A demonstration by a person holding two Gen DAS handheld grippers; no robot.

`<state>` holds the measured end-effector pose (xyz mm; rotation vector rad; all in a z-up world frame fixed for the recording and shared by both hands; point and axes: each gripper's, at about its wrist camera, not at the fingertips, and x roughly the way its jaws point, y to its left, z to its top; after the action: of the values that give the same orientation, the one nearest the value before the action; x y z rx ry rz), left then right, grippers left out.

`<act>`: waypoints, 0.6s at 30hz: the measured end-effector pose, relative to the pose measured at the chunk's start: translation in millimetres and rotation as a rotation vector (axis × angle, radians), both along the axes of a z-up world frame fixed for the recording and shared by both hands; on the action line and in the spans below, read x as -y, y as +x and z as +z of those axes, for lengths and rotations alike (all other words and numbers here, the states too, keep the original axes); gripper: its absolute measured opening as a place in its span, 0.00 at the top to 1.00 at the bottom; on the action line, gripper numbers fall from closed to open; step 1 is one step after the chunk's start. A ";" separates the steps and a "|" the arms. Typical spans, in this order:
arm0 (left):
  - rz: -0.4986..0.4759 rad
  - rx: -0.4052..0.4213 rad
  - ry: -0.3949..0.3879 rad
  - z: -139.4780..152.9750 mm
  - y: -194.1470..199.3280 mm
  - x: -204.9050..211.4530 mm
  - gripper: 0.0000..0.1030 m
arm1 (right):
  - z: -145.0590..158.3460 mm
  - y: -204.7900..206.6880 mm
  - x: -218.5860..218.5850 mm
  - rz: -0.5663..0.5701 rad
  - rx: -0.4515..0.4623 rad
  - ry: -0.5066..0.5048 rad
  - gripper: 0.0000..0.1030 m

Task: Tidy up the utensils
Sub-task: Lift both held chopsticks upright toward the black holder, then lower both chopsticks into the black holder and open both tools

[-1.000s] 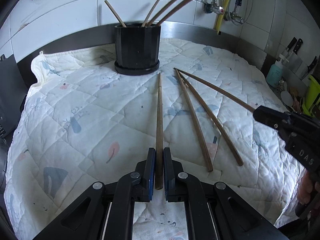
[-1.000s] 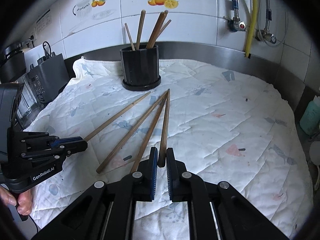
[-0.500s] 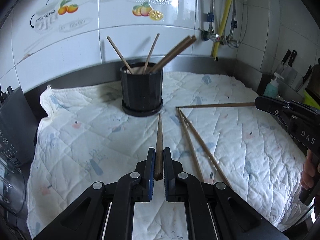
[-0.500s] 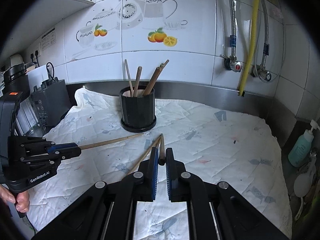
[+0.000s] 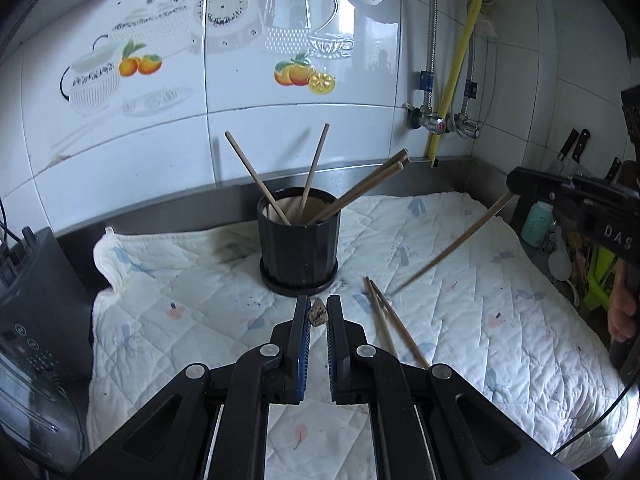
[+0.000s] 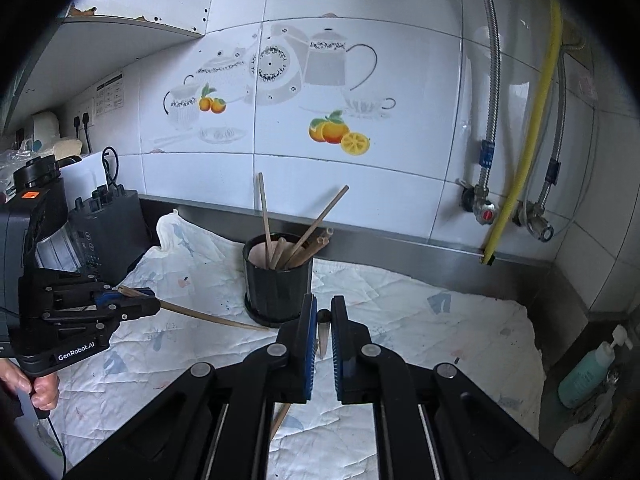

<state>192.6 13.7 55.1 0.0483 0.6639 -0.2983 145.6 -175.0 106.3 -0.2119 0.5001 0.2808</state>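
Observation:
A black utensil holder (image 5: pixel 298 240) (image 6: pixel 278 280) stands at the back of the quilted cloth with several wooden chopsticks leaning in it. My left gripper (image 5: pixel 318 304) is shut on one chopstick (image 5: pixel 318 316), seen end-on between the blue pads and lifted off the cloth. The right wrist view shows that same stick (image 6: pixel 208 316) sticking out of the left gripper (image 6: pixel 148 304). My right gripper (image 6: pixel 324 304) is shut on another chopstick (image 6: pixel 323 332), which hangs slanting down-left (image 5: pixel 452 248) in the left wrist view. Two chopsticks (image 5: pixel 388 324) lie on the cloth right of the holder.
The white quilted cloth (image 5: pixel 500 320) covers the counter up to a steel backsplash and a tiled wall. A black appliance (image 5: pixel 36 300) stands at the left edge. A teal soap bottle (image 6: pixel 584 372), knives (image 5: pixel 572 152) and wall pipes (image 6: pixel 516 168) are at the right.
Both grippers have risen, each lifting its chopstick off the cloth. The held sticks now hang in the air, and both views have tilted up toward the wall.

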 end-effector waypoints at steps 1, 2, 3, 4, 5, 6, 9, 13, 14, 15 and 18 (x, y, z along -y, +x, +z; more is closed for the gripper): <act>0.001 0.003 0.003 2.7 0.7 -0.9 0.93 | 3.3 0.7 -0.8 0.010 -0.001 -0.001 0.91; 0.002 0.006 0.006 5.1 1.1 -1.7 0.93 | 7.0 1.5 -1.9 0.017 0.000 -0.002 0.91; 0.003 0.010 0.008 8.2 1.8 -2.7 0.93 | 10.1 2.3 -2.5 0.023 0.001 0.000 0.91; 0.005 0.014 0.010 10.3 1.9 -3.3 0.93 | 13.3 3.1 -3.4 0.032 -0.002 0.001 0.91; 0.007 0.016 0.011 13.3 2.6 -4.2 0.93 | 16.2 3.7 -4.7 0.040 -0.003 0.000 0.91; 0.009 0.018 0.013 16.4 3.3 -5.1 0.93 | 19.4 4.0 -6.2 0.052 -0.005 0.003 0.91; 0.009 0.032 0.016 28.5 5.2 -7.6 0.93 | 28.7 6.4 -11.4 0.084 -0.024 0.018 0.91; 0.010 0.076 0.035 52.4 6.9 -8.9 0.93 | 42.8 8.8 -19.4 0.128 -0.039 0.046 0.91; 0.009 0.083 0.035 58.2 7.8 -9.1 0.93 | 47.0 10.1 -20.9 0.143 -0.048 0.064 0.91; 0.009 0.093 0.034 65.5 9.5 -9.7 0.93 | 51.6 11.3 -23.3 0.155 -0.048 0.074 0.91; 0.009 0.123 0.031 87.1 16.1 -9.0 0.93 | 66.6 12.5 -32.6 0.179 -0.020 0.078 0.91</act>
<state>208.7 22.7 142.2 0.0929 0.5468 -0.2744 158.1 -142.5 172.9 -0.1781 0.4899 0.4764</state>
